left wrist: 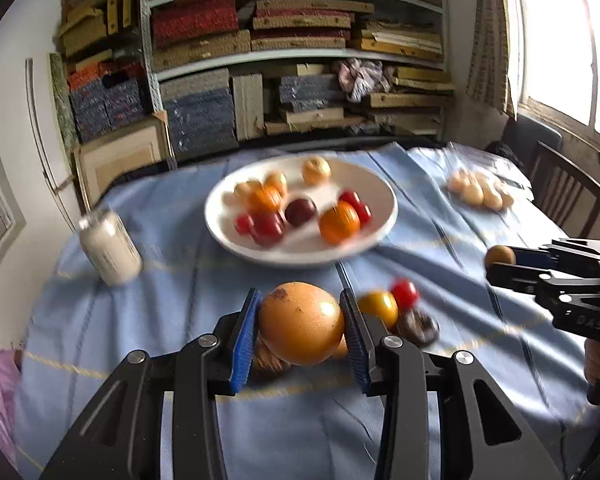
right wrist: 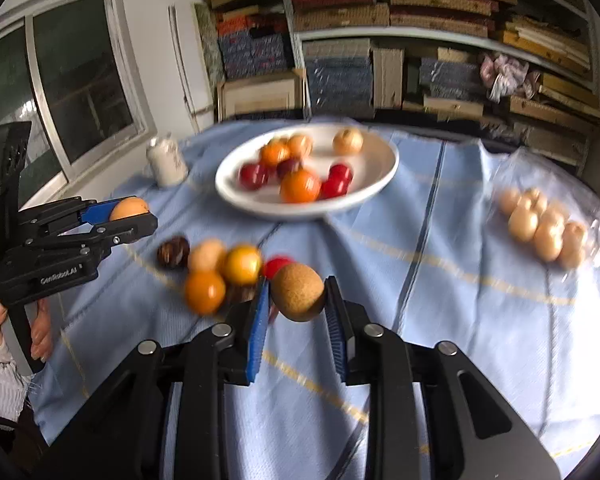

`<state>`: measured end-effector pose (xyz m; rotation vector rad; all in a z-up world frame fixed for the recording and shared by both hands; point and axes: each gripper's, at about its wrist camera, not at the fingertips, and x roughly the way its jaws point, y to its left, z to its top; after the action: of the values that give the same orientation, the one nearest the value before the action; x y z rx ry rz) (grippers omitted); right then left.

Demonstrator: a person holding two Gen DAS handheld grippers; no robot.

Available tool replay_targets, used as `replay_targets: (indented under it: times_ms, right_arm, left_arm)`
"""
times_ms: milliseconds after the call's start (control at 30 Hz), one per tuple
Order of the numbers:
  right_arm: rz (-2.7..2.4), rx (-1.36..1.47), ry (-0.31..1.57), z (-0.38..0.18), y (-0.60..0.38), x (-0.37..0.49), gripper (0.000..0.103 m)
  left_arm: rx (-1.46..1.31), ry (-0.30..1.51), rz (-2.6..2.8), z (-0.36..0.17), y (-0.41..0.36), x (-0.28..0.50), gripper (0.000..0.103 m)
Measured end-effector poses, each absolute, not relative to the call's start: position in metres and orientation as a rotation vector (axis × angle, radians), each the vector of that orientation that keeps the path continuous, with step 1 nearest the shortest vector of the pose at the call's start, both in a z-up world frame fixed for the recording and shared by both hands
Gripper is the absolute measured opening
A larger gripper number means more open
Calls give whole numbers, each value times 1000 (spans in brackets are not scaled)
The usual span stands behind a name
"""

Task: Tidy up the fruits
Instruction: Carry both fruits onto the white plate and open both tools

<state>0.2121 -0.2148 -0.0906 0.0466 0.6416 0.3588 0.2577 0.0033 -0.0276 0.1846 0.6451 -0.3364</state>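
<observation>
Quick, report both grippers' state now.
Left gripper: shut on the large orange fruit.
Right gripper: shut on the small brown fruit.

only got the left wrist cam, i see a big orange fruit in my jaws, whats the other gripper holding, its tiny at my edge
Observer: The right gripper is shut on a rough tan-brown round fruit, lifted off the blue tablecloth.
Operator: whats left loose near me, my fruit blocks it
Observer: A cluster: an orange fruit, a yellow one, a pale one, a dark brown one, a red one.
Operator: anything left of the room
Observer: A window beyond the jar.
</observation>
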Motion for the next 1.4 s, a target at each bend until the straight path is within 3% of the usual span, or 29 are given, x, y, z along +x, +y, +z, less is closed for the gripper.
replay_targets:
  times_ms: [300,500,933,1400]
  right_arm:
    - [352,77,483,-5,-225,244,27]
    - [379,123,443,20,-218,294,26]
    - [346,120,632,-52,-186,421,26]
    - [280,90,762,-114,-199,467,27]
  left_arm:
    - [152,572,-321,31,-5,311,40]
    - [119,591,-335,29,-18,353,40]
    - [161,693,-333,-25,-57,426,40]
    - [144,808,-319,-64,-67,489,40]
